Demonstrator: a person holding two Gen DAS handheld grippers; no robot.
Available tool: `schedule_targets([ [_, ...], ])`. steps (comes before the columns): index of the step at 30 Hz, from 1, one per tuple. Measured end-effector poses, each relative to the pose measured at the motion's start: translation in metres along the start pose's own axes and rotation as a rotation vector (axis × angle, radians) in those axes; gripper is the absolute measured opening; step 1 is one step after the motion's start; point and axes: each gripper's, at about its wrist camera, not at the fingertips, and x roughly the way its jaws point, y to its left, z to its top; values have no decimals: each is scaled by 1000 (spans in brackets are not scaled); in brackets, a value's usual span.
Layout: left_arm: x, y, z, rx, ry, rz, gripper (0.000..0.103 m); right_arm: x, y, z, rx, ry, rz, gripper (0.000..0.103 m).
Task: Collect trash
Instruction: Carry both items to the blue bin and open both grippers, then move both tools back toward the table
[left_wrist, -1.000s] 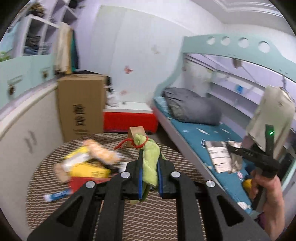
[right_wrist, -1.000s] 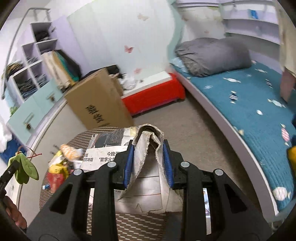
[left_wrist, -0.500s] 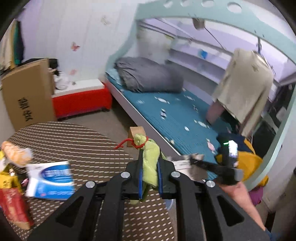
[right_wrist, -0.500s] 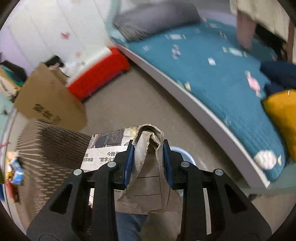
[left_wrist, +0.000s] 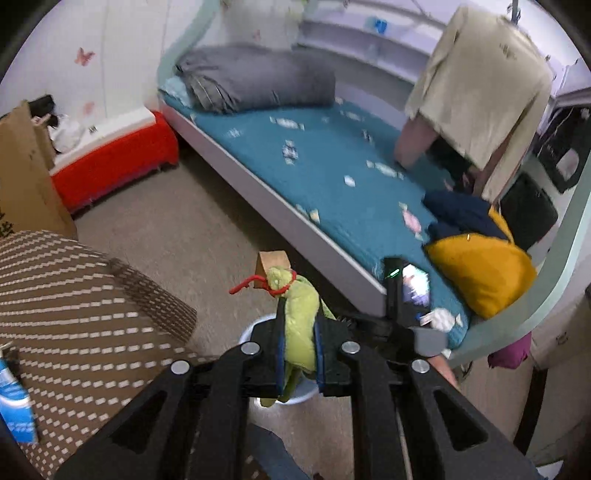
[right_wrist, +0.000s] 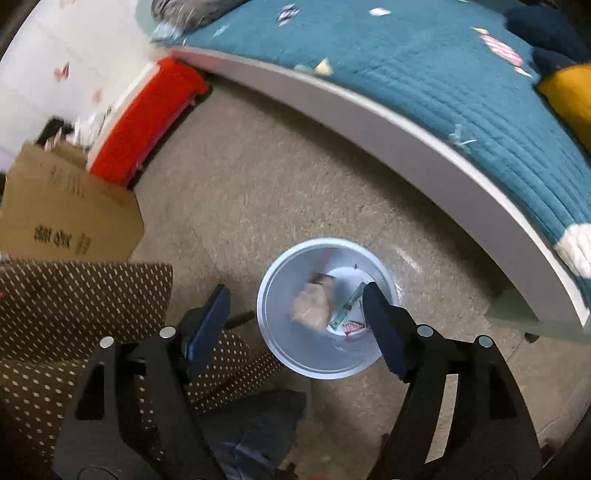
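Observation:
My left gripper (left_wrist: 298, 345) is shut on a green cloth leaf item (left_wrist: 297, 325) with a red string and a brown tag, held above the floor beside the table. Part of the pale blue bin (left_wrist: 247, 334) shows under it. My right gripper (right_wrist: 297, 314) is open and empty, right above the pale blue bin (right_wrist: 280, 350). A crumpled newspaper wad (right_wrist: 312, 304) lies in the bin with a few small wrappers. The right gripper also shows in the left wrist view (left_wrist: 402, 325), just right of my left one.
The brown patterned table (left_wrist: 85, 306) is at the left with a blue box (left_wrist: 14, 406) on it. A bed with a teal cover (left_wrist: 332, 173), a yellow cushion (left_wrist: 480, 273), a red box (right_wrist: 147, 122) and a cardboard carton (right_wrist: 66, 218) surround the grey floor.
Both grippers swung right from the table to the bin. My right gripper opened and the newspaper dropped into the bin. The left gripper still holds the green item.

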Motion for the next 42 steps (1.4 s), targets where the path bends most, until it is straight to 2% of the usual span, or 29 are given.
schedule_targets([
  [4, 40, -8, 7, 18, 95, -7, 12, -39, -11, 3, 40, -86, 24, 78],
  [8, 71, -12, 12, 36, 171, -11, 19, -75, -15, 5, 34, -168, 41, 81],
  [9, 78, -13, 12, 40, 185, -7, 25, -83, -14, 5, 36, -183, 49, 81],
  [10, 88, -13, 13, 42, 217, -1, 48, -88, -15, 5, 37, -193, 55, 82],
  [11, 94, -12, 14, 39, 241, 10, 76, -95, -15, 3, 36, -205, 63, 84],
  [12, 100, -11, 15, 27, 266, 45, 83, -95, -14, 4, 34, -209, 66, 86],
  [14, 99, -12, 17, 29, 264, 48, 86, -100, -12, 3, 21, -221, 75, 87],
  [16, 93, -15, 19, 34, 258, 51, 88, -105, -10, 0, 8, -230, 79, 93],
  [19, 77, -15, 20, 39, 212, 70, 89, -107, -9, -2, -4, -229, 79, 97],
  [27, 23, -18, 23, 31, 78, 88, 90, -127, 17, -17, -69, -256, 29, 97],
  [34, -36, -21, 15, 28, -49, 97, 92, -163, 51, -26, -132, -307, 52, 97],
  [42, -95, -5, -1, 0, -136, 116, 92, -197, 91, -40, -203, -350, 84, 97],
])
